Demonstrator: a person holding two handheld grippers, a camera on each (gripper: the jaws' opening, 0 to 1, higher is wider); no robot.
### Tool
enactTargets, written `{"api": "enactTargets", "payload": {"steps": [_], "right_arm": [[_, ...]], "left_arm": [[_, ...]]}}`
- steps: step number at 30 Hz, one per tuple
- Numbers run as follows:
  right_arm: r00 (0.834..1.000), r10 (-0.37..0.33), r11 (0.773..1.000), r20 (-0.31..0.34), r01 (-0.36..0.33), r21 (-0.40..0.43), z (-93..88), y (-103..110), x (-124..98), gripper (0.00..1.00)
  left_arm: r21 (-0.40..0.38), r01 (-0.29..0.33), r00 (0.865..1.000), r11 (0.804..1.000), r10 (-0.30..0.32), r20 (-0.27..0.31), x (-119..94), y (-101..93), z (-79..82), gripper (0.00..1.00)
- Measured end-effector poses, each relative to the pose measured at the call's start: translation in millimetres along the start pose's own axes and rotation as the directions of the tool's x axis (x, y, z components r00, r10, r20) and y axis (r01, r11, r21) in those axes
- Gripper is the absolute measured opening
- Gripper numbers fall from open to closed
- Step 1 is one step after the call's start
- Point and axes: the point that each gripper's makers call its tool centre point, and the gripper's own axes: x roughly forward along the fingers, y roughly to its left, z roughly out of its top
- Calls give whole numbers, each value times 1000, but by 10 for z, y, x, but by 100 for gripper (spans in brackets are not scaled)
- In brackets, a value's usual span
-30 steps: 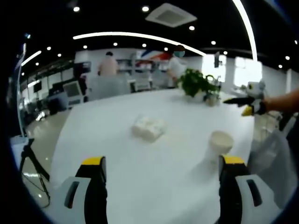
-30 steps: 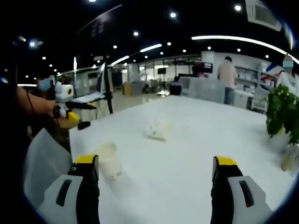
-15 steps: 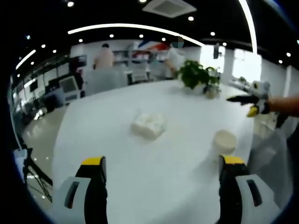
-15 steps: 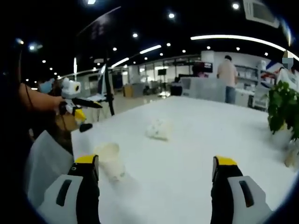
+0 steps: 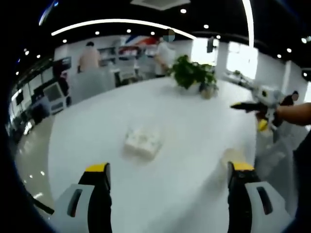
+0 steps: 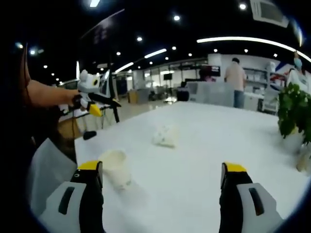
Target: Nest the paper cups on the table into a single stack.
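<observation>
A single white paper cup (image 6: 115, 167) stands upright on the white table (image 6: 204, 145), just right of my right gripper's left jaw. The same cup (image 5: 232, 158) peeks out above the right jaw in the left gripper view. A blurred white cluster (image 5: 142, 141), perhaps more cups, lies mid-table, also seen as the cluster (image 6: 165, 136). My left gripper (image 5: 169, 170) is open and holds nothing. My right gripper (image 6: 162, 167) is open and holds nothing. Each shows in the other's view, held in the air off the table's edge: left gripper (image 6: 95, 101), right gripper (image 5: 255, 106).
A potted plant (image 5: 193, 74) stands at the far side of the table, seen as the plant (image 6: 291, 110) at the right edge. People stand beyond the table (image 5: 90, 56). A person's forearm (image 6: 46, 94) and a pale sleeve or apron (image 6: 46, 170) are at the near edge.
The left gripper view has swung, so the cup now sits lower, behind its right jaw. In the right gripper view the left gripper has risen and come nearer. The cups have not moved.
</observation>
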Motion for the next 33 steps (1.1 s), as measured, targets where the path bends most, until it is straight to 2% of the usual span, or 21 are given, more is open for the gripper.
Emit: {"api": "enactTargets", "payload": {"steps": [3,8,10,15,21,25,30,33], "right_arm": [[1000,-7,1000,4,7,11,-14,-10,-20,100],[1000,-13,1000,5,13,21,-45,-8,-57,100],[1000,-15,1000,4,15,24,-65,-7,-70,100],[1000,-22,999,7,21,34,-75,-10,-96,100],[1000,-26,999,8,25,41,-99,-22,-107,100],[1000,-24,999,9,23,48,-114,-19,-102,100],[1000,-17,998,10,17,55,-123,-10,-85,100],[1000,-14,998,9,14,59,-135,-19,-73,100]], "left_arm": [[-3,26,999,1000,-26,-29,86,27,66,99],[11,53,997,999,-52,-56,185,84,275,99],[57,57,995,997,-52,-85,229,110,358,99],[106,89,988,990,-74,-137,355,158,603,99],[178,128,977,976,-93,-190,478,128,858,99],[216,168,964,962,-114,-241,562,80,929,99],[260,204,952,944,-130,-277,652,5,967,99],[262,205,950,943,-127,-287,726,25,989,99]]}}
